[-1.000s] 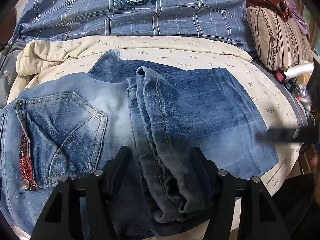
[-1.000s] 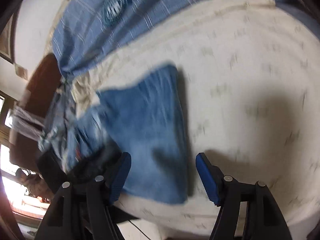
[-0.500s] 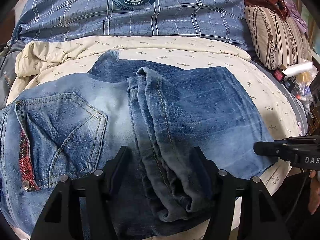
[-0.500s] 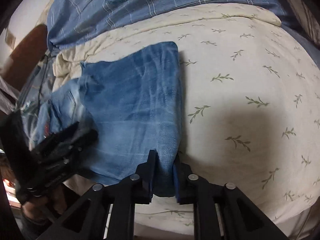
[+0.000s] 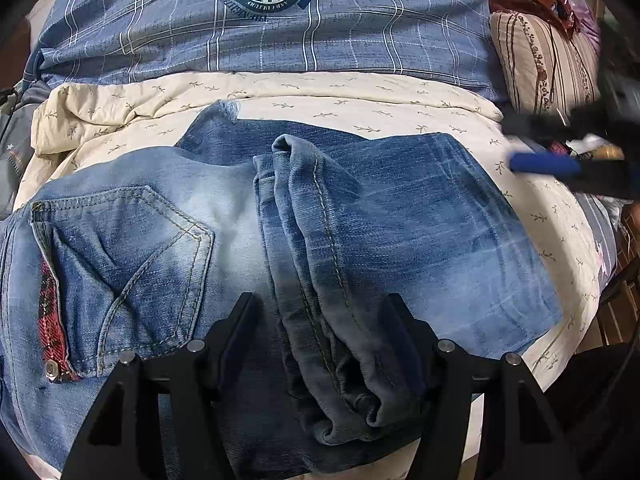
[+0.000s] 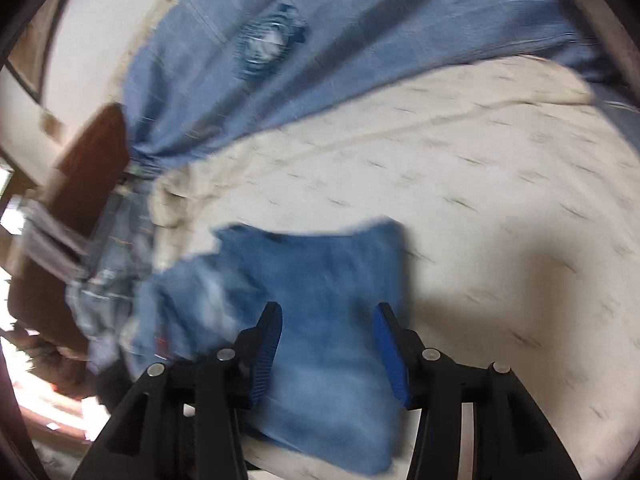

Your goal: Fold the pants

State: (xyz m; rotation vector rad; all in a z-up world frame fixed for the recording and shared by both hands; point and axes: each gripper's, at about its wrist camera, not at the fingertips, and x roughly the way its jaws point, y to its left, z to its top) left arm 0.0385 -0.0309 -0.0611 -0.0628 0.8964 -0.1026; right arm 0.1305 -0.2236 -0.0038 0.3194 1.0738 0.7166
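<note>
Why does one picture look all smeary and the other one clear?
The right wrist view is smeared by motion: jeans and blanket streak. The left wrist view is sharp on the jeans, though the right gripper blurs at its edge; both bulge like fisheyes.

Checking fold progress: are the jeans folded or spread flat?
Folded: the jeans have one leg doubled back, its bunched hem lying across the seat beside the back pocket.

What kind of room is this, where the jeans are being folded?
Most likely a bedroom. The jeans lie on a bed covered by a cream leaf-print quilt, with a blue plaid duvet behind it and a striped pillow at the side.
</note>
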